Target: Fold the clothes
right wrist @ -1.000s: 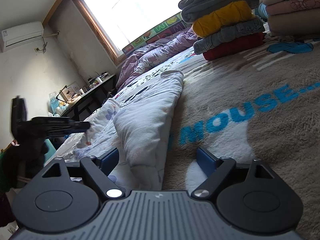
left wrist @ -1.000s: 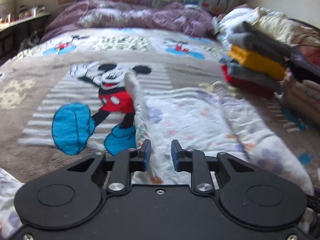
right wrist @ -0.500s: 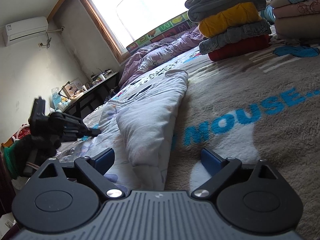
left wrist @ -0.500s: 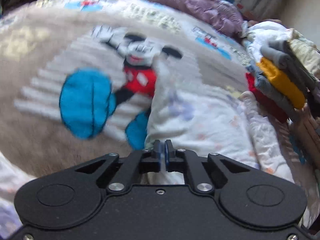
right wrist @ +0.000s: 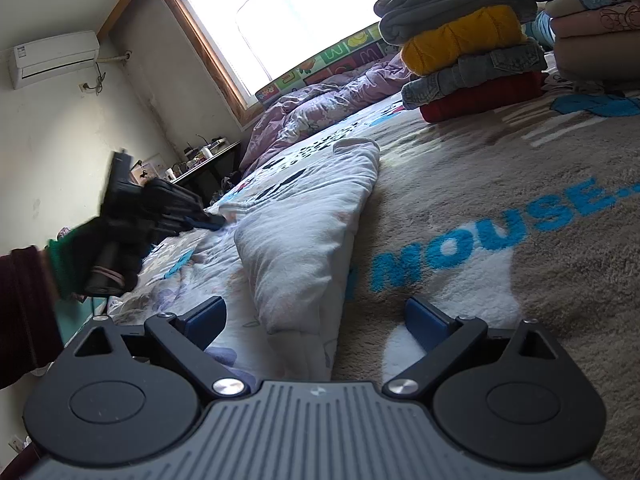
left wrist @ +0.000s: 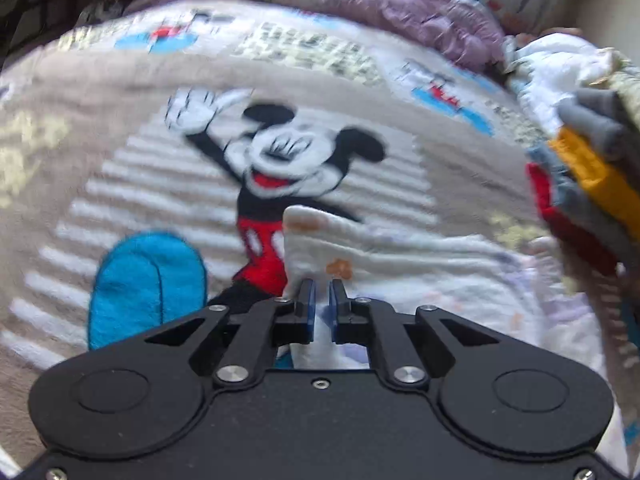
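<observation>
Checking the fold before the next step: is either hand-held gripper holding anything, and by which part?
The left hand-held gripper pinches the white floral garment at its folded edge. The right hand-held gripper is open, holding nothing.

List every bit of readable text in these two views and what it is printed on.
"MOUSE...": blue letters on the Mickey Mouse blanket.
"W", "M": letter tiles on the colourful alphabet panel under the window.
Lettering band on the blanket near the purple duvet: too blurred to read.
Air conditioner label: too small.

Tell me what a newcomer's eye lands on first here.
The Mickey Mouse blanket fills the left wrist view, with the white printed garment lying on it. A stack of folded clothes rises at the far right. The left gripper pinches the garment's edge; the right gripper straddles it, jaws wide.
</observation>
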Demonstrator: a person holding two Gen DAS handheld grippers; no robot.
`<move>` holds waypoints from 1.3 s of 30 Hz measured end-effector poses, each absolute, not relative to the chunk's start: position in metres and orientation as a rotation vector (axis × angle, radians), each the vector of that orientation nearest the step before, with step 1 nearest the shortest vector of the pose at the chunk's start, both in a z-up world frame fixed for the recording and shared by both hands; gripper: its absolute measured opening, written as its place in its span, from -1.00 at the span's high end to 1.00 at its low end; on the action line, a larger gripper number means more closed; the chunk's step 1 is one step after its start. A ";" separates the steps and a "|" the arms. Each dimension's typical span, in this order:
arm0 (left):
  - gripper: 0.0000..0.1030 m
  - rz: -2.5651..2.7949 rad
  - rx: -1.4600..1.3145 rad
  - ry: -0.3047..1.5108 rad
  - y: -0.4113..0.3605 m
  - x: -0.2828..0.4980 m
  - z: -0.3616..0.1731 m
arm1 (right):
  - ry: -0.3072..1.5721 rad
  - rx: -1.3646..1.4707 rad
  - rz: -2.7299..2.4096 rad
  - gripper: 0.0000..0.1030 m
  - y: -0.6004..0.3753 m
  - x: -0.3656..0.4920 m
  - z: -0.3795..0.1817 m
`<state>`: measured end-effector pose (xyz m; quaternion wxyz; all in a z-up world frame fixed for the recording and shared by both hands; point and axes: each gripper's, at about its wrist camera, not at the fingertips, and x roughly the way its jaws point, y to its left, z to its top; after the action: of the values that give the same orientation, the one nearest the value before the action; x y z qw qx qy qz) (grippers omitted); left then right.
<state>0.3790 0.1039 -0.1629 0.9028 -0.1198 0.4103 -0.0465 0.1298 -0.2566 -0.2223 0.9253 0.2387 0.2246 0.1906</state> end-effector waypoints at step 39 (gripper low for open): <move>0.11 -0.031 -0.467 0.846 0.129 0.379 -0.148 | 0.453 0.436 0.396 -0.94 -0.249 0.124 -0.222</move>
<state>0.3787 0.1290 -0.1484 0.8854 -0.2244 0.4067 -0.0151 0.1243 -0.2493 -0.2218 0.9318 0.2130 0.2214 0.1933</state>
